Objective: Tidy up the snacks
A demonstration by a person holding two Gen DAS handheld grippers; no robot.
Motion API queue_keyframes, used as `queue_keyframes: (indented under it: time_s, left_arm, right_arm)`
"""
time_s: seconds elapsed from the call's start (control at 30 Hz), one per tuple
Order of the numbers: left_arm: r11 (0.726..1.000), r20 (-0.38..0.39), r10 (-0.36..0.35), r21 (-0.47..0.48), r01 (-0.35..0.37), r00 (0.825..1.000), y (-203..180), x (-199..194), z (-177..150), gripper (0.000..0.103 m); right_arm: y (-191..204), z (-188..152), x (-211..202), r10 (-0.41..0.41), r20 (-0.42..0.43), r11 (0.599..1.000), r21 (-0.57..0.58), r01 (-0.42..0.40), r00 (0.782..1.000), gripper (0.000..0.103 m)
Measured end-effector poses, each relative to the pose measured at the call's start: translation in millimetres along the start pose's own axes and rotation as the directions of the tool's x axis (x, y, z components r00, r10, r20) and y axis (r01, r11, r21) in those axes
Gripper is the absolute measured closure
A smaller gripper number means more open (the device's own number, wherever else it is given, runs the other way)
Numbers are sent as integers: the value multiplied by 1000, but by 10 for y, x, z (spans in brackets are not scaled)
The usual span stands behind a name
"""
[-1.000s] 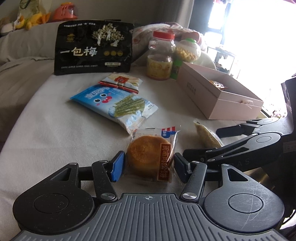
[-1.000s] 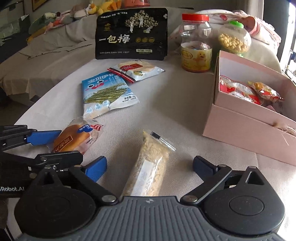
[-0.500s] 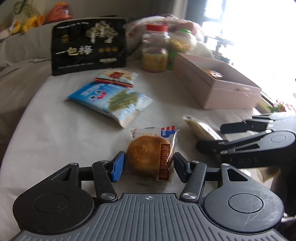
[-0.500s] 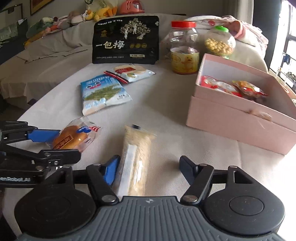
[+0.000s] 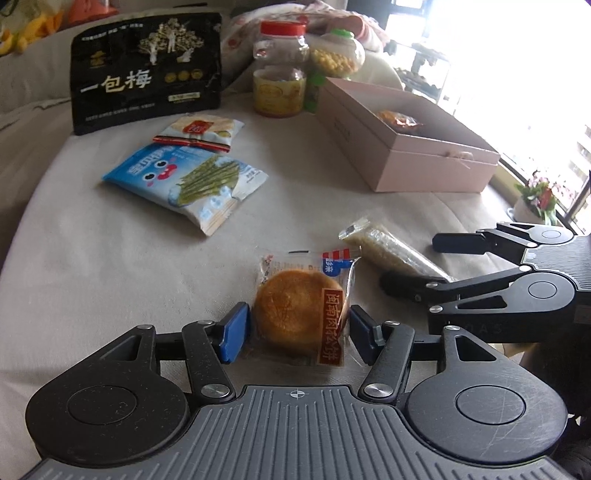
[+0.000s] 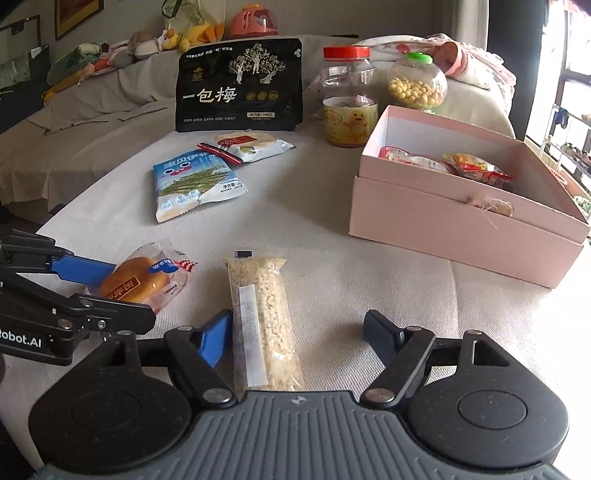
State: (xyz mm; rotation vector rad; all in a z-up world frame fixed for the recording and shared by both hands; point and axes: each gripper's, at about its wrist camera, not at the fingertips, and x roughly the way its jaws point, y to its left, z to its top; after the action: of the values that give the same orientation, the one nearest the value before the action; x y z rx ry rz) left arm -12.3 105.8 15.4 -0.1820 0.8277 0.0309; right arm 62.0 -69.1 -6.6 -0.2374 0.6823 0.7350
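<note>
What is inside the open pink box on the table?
The pink box holds two wrapped snacks at its far end: a red-and-white packet and an orange-red one. Its near wall hides the floor nearest the camera.

Home, living room by look of it. Sofa [image 6: 92, 99] under loose beige cover behind table, row of plush toys [image 6: 147, 40] along its back, framed picture [image 6: 77, 14] on wall. Bundled pink floral blanket [image 6: 476, 62] at far right. Window [image 5: 517, 74] — strong daylight, small potted flowers [image 5: 535, 195] on sill. Table [image 6: 314, 221] with cloth carries retail snack packs, two jars, pink gift box [image 6: 461, 221] — domestic clutter, no lab or shop fittings.
</note>
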Motion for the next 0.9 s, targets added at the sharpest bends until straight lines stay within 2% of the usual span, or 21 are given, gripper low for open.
queue_keyframes:
  time_s: [0.17, 0.3, 0.37, 0.4, 0.47, 0.53, 0.67, 0.8, 0.9]
  left_arm:
    - [1000, -72, 4, -20, -5, 997, -7, 52, 146, 38]
    - [993, -110, -54, -114, 42, 992, 117, 114, 267, 39]
    - [990, -117, -73, -131, 58, 990, 158, 152, 313, 39]
    - [989, -119, -75, -134, 59, 990, 168, 167, 329, 39]
    - [992, -122, -63, -114, 49, 991, 140, 188, 346, 39]
    - [997, -120, -36, -68, 28, 992, 74, 203, 340, 39]
    - [1000, -93, 23, -8, -23, 995, -35, 205, 282, 39]
    - [995, -27, 83, 52, -82, 996, -191, 157, 170, 41]
    - [995, 7, 50, 83, -50, 999, -311, 77, 79, 42]
  right_arm:
    - [50, 53, 49, 0, 7, 1000, -27, 0, 1000, 27]
    - [46, 80, 75, 22, 5, 999, -25, -22, 1000, 33]
    - [46, 77, 56, 32, 8, 999, -28, -31, 999, 47]
    - [52, 72, 41, 32, 9, 999, -34, -32, 999, 52]
    - [58, 59, 3, 37, 9, 998, -43, -37, 999, 65]
    - [37, 39, -46, 49, 5, 998, -39, -49, 999, 71]
    - [-65, -2, -179, 43, 18, 999, -13, -42, 999, 71]
    - [-232, -36, -396, 39, 43, 999, 29, -40, 998, 76]
    - [-357, -32, -637, 34, 70, 998, 55, -38, 997, 79]
